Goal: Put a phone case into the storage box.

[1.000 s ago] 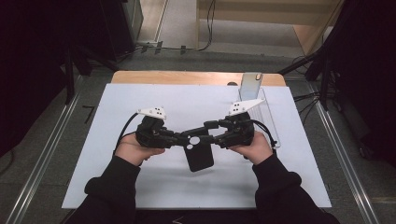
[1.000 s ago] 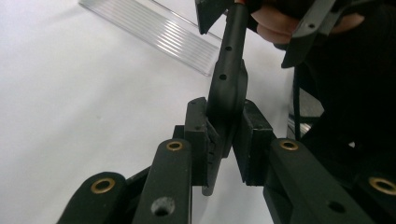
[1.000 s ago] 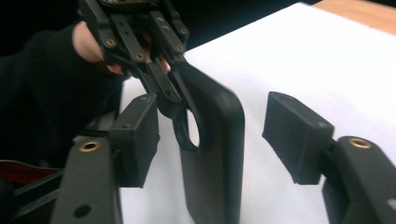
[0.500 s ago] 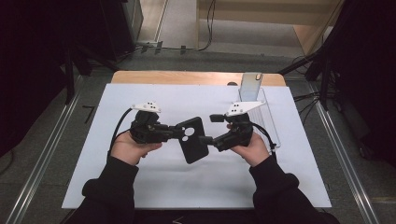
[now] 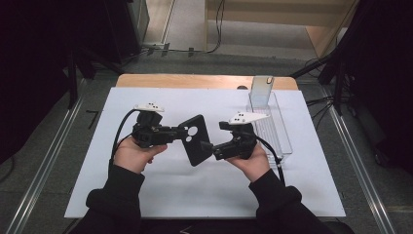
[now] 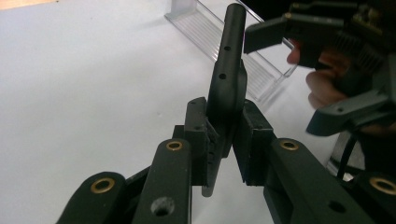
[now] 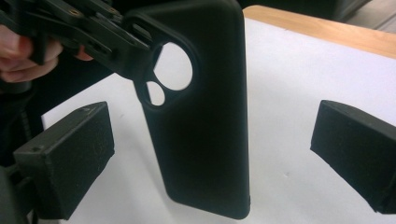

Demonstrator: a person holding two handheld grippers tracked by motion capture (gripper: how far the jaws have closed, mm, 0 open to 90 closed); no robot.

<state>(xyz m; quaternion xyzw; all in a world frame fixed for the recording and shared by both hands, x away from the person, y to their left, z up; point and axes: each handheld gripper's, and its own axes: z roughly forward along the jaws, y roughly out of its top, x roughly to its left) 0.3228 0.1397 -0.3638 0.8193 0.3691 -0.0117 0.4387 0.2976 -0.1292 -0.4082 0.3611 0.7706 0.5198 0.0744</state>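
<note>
The left gripper (image 6: pixel 224 140) clamps a matte black phone case (image 5: pixel 195 139) by its edge near the round camera holes. Beside it, the right gripper (image 7: pixel 210 154) gapes, its foam-padded jaws flanking the case.

table (image 5: pixel 146 80): wooden | white sheet (image 5: pixel 156 190) on top | clear tray (image 5: pixel 280 134) right

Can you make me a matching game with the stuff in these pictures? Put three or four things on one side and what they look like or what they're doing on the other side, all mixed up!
Things:
1. phone case
2. left gripper
3. right gripper
4. clear tray

States:
A. jaws wide open
B. see-through, resting on the white table cover
C. black, held up off the table
D. jaws pinching something

Pairs: 1-C, 2-D, 3-A, 4-B
</note>
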